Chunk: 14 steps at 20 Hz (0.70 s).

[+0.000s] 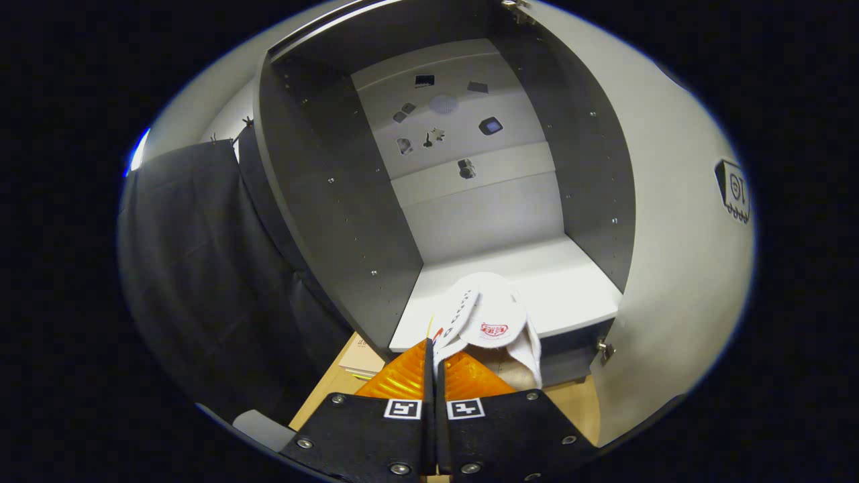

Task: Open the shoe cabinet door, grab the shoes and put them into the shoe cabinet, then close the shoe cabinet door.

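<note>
The shoe cabinet (335, 201) stands open in front of me, with its door (678, 221) swung wide to the right of my fingers. A pair of white slippers (493, 315) with red marks hangs just ahead of my fingers, its toes over the front edge of the cabinet's white bottom shelf (570, 288). My gripper (436, 362) is shut on the slippers, both fingers pressed together on their near end. The slippers' heels are hidden behind the fingers.
The cabinet has dark side walls and a pale back wall (470, 154) with small stickers. A black cloth (201, 268) hangs to the left of the cabinet. A wooden floor (577, 402) and a cardboard piece (362, 355) lie below the cabinet's front edge.
</note>
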Each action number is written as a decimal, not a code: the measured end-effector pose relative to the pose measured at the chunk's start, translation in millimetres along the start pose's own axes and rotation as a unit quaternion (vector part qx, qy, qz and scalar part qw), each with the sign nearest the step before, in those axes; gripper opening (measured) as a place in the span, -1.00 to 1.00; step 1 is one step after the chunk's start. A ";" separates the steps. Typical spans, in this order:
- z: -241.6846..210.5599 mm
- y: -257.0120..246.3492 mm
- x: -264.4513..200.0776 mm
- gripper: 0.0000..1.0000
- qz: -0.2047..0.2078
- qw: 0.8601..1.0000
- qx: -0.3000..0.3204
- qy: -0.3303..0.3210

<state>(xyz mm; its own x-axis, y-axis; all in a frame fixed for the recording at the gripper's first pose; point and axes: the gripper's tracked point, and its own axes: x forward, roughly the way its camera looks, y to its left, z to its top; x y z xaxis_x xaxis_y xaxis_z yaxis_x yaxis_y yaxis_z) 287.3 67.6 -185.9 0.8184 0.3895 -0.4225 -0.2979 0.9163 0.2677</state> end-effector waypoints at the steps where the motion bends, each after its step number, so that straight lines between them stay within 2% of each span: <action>1: 5.7 -2.1 11.7 -1.00 -0.004 1.000 -0.001 -0.002; 14: 36.0 -39.8 158.9 -1.00 -0.039 0.999 -0.022 0.016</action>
<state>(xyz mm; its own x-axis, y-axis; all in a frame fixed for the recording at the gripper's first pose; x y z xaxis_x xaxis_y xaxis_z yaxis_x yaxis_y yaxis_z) 447.0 89.6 -232.4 0.8239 0.3189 -0.4685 -0.2552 0.9469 0.1957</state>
